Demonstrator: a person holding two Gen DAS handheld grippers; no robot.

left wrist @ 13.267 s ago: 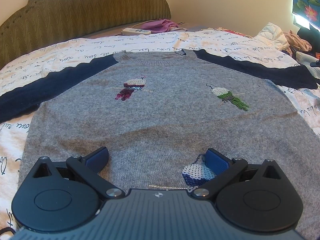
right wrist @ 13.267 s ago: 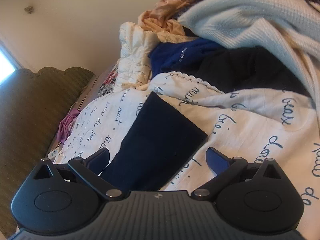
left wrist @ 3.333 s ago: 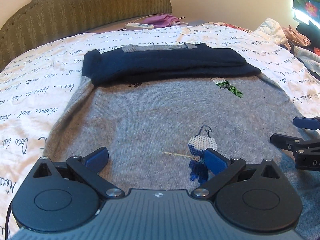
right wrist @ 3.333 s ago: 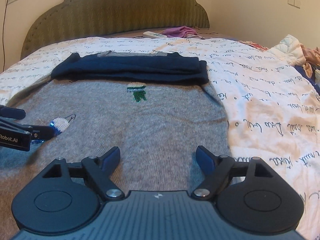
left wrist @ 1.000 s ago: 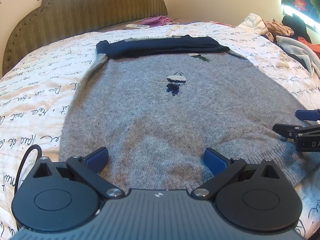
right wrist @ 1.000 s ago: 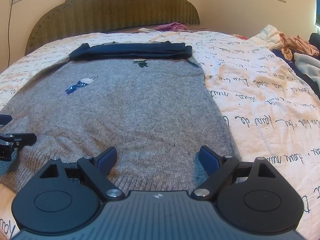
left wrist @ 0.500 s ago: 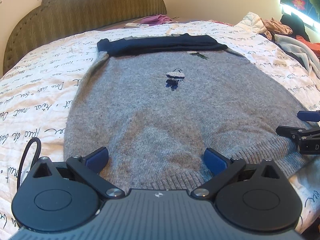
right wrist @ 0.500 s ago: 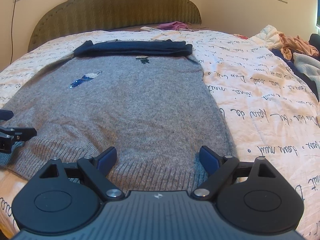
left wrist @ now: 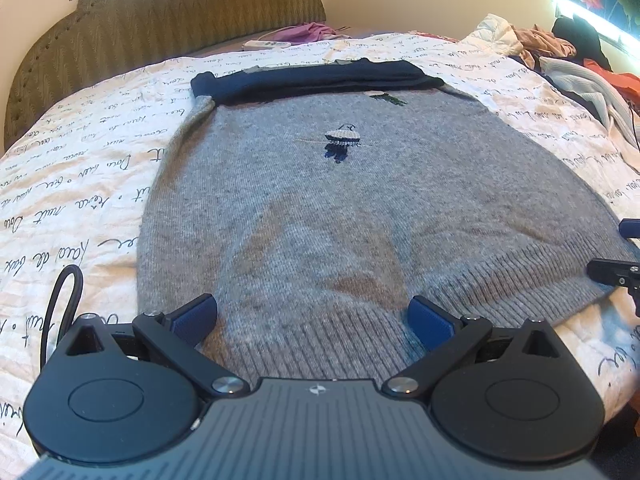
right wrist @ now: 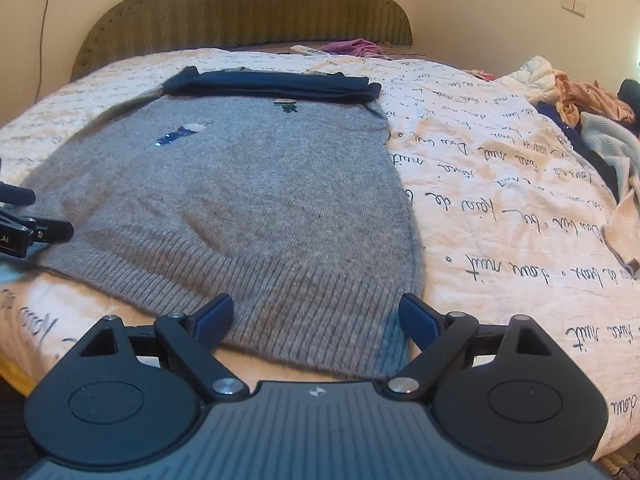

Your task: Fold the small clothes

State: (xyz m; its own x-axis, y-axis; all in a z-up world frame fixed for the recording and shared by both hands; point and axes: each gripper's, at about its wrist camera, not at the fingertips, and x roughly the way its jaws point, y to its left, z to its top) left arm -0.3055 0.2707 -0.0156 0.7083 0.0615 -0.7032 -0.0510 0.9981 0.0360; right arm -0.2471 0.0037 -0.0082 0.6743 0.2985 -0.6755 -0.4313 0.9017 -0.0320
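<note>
1. Pulled back toward the hem [left wrist: 320, 344] over the last second: both grippers nearer the bed's foot edge, sweater [left wrist: 360, 208] stretching farther away ahead of each camera.
2. Left gripper [left wrist: 314, 318] poised just over the ribbed hem near its left corner, jaws spread wide, nothing between the blue pads.
3. Right gripper [right wrist: 316, 316] likewise at the hem near the right corner, jaws spread, holding nothing; whether the pads touched the knit, cannot tell.
4. Seen in the left view at the far right edge, by the hem's other end: fingers [left wrist: 616, 270] of the right gripper.
5. Lay flat on the quilt [right wrist: 500, 200], front up: grey sweater, hem close to the bed's foot edge.
6. Folded across the chest in a band near the collar: navy sleeves [right wrist: 276, 82].
7. Showed on the grey front: a blue bird motif [left wrist: 340, 140], and a green one [right wrist: 285, 106] partly under the sleeves.
8. Stood behind the bed: green headboard [right wrist: 248, 12].
9. Piled on the bed's right side, well apart from the sweater: loose clothes [right wrist: 592, 120].
10. Lay near the headboard: a white remote [left wrist: 266, 44] beside a purple garment [left wrist: 308, 32].
</note>
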